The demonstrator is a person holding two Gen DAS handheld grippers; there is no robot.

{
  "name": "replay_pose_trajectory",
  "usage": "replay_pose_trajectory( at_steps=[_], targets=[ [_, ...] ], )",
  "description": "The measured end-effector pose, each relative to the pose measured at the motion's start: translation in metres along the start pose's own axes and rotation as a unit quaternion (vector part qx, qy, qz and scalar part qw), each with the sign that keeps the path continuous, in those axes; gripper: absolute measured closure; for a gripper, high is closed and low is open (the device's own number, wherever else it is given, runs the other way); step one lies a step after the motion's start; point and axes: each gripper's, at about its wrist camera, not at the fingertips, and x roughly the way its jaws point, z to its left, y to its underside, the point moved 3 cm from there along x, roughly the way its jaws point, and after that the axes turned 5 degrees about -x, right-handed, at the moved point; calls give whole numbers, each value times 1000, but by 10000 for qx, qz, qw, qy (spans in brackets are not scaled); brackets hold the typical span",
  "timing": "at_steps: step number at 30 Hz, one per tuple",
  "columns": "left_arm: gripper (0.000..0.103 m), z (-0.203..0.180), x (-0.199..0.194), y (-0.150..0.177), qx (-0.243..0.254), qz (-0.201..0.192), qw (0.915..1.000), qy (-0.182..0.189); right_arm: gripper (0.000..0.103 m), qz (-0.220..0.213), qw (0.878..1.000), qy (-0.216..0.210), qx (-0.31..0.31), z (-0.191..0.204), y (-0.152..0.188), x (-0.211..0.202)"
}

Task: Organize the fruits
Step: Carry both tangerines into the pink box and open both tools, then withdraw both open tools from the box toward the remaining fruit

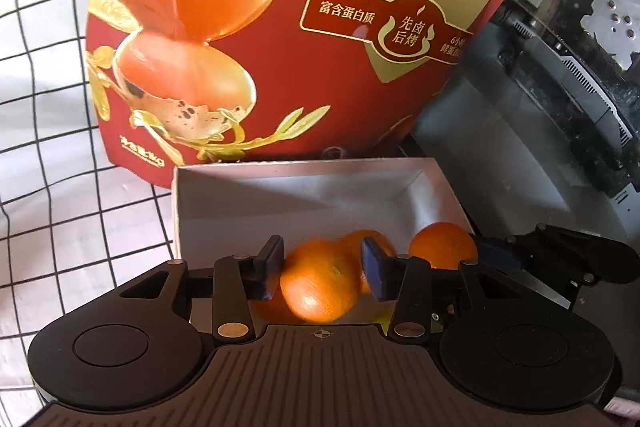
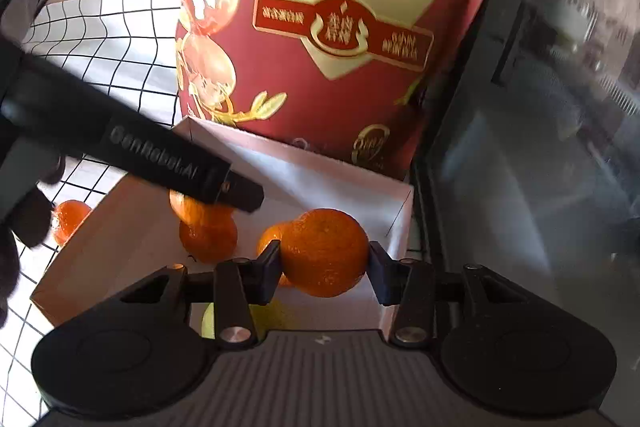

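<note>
From your left wrist, the left gripper [image 1: 322, 273] is clamped on a round orange mandarin [image 1: 320, 283] over the white cardboard box [image 1: 192, 211]. From your right wrist, the right gripper [image 2: 325, 269] pinches another orange mandarin [image 2: 325, 253] above that box's right end.

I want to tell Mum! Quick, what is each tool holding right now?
Left tool: closed on an orange, above the white box.
Right tool: closed on another orange.

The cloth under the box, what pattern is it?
White cloth with black grid lines, clearest in the left wrist view.
</note>
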Motion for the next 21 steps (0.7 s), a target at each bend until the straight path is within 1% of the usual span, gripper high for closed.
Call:
replay_pose_trajectory(
  at_steps=[2, 6, 9, 11, 13, 17, 19, 21],
  targets=[
    [56, 2, -8, 2, -62, -157, 9998, 80, 57, 13, 9998, -141, 128, -2, 3, 2],
    [56, 2, -33, 6, -52, -608, 9981, -32, 46, -135, 9996, -188, 185, 0, 2, -6],
    [56, 5, -58, 14, -158, -967, 9952, 26, 44, -222, 9995, -107, 175, 6, 0, -16],
    [56, 12, -75, 26, -345, -1196, 9922, 46, 44, -281, 9995, -5, 133, 13, -1, -21],
    [56, 23, -93, 40, -504, -1392, 9890, -10, 44, -326, 9994, 37, 98, 20, -3, -28],
    [56, 56, -129, 71, -813, -1619, 9826, -400, 43, -446, 9990, 15, -87, 45, -16, -40],
    [56, 79, -147, 90, -1043, -1636, 9789, -634, 42, -530, 9984, -26, -203, 62, -25, -47],
    [56, 101, -164, 112, -1279, -1600, 9746, -903, 38, -593, 9976, -175, -325, 82, -33, -52]
  ],
)
